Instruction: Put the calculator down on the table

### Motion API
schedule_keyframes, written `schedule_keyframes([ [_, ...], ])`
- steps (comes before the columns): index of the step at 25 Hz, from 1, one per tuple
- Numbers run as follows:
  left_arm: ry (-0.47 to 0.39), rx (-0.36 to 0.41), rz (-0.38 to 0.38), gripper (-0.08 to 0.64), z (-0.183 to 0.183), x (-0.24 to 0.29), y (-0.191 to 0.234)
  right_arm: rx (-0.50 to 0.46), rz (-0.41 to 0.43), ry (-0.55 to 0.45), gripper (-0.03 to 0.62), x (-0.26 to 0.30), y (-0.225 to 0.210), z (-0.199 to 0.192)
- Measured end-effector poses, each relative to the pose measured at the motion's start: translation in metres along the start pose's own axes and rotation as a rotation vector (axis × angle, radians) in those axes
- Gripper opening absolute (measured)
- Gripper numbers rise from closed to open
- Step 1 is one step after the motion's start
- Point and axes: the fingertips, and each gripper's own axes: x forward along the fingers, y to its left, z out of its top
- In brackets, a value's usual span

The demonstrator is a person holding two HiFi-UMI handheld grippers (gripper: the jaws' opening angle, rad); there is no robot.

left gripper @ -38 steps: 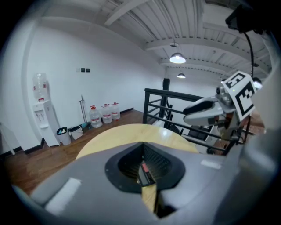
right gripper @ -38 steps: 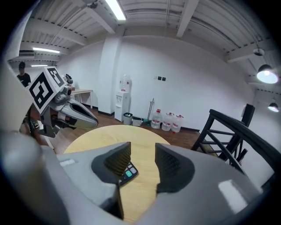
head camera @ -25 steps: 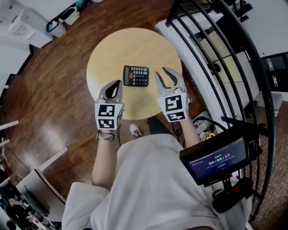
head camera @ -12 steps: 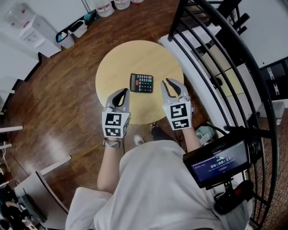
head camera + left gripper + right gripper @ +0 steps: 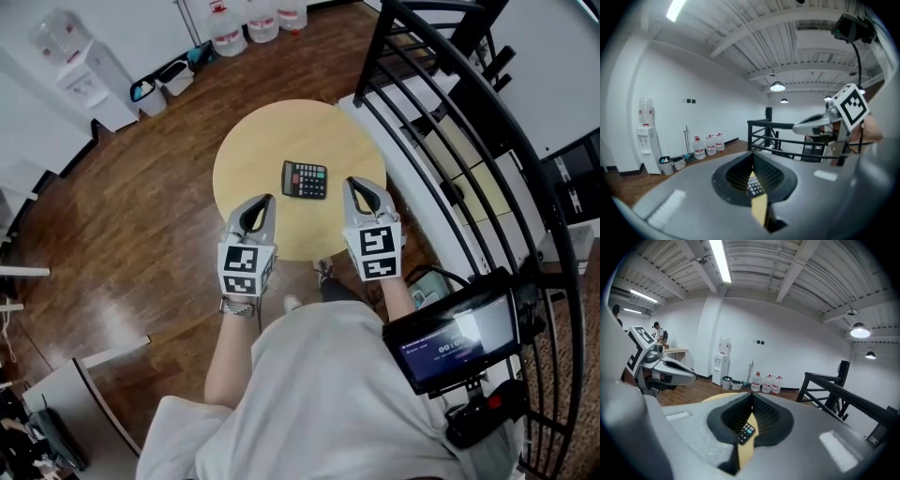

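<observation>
Nearest to me, at the bottom of the head view, is the person's pale shirt, with a lit screen at lower right. Just above the shirt in the frame I see both grippers held out side by side, their tips over the near edge of the table. The left gripper has its jaws together with nothing in them. In its own view only a sliver of tabletop and keypad shows through the slit between them. The right gripper is closed as well, and empty. Just beyond the tips, and nearer the right one, the calculator lies flat on the round table, keys up, apart from both grippers. Farther up the frame are the wood floor and a black railing on the right. Water bottles and a dispenser stand by the white wall at upper left.
</observation>
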Motion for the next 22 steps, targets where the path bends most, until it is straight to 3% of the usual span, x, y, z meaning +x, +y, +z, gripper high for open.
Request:
schedule_keyframes([
  [7, -0.038, -0.057, -0.02, 0.006, -0.001, -0.027, 0.002, 0.105, -0.018, -0.026, 0.002, -0.021, 0.02, 0.004],
  [17, -0.073, -0.067, -0.009, 0.006, 0.005, -0.042, -0.001, 0.09, -0.029, -0.053, 0.002, -0.044, 0.014, 0.015],
  [22, -0.118, -0.05, 0.032, 0.006, 0.03, -0.042, 0.009, 0.069, 0.003, -0.107, 0.002, -0.049, 0.004, 0.037],
])
